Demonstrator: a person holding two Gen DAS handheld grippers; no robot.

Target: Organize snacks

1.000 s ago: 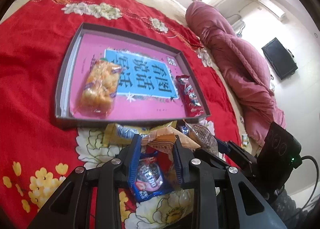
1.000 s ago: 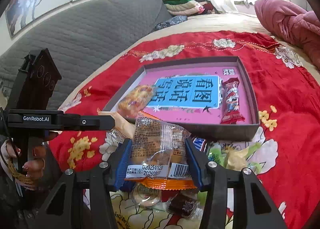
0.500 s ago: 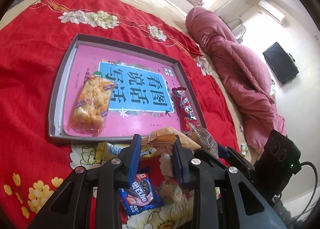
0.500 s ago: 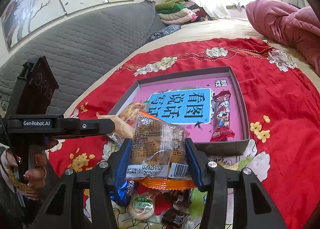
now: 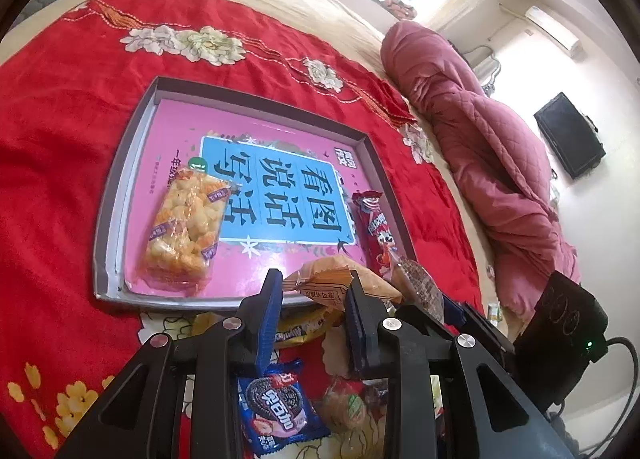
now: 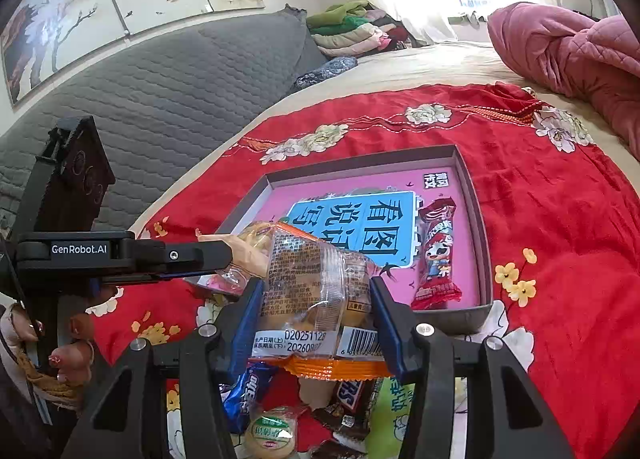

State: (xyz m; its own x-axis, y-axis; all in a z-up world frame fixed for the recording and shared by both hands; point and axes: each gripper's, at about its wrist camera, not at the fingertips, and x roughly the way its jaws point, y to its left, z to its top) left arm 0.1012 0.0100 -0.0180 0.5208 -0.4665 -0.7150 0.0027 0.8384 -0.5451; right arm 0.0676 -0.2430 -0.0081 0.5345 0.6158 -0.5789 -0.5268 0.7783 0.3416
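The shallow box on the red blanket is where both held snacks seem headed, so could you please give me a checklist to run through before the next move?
1. Left gripper grip on the orange packet: ok, fingers closed on it.
2. Right gripper grip on the clear-wrapped cake: ok, pinched at both sides.
3. Free floor in the shallow box: ok, pink area open between the yellow puff bag and the red bar.
4. Grippers clear of each other: cannot tell, packets look very close.
5. Held packets clear of the box's near wall: cannot tell.
6. Loose snacks left outside: not ok, Oreo pack and others remain.
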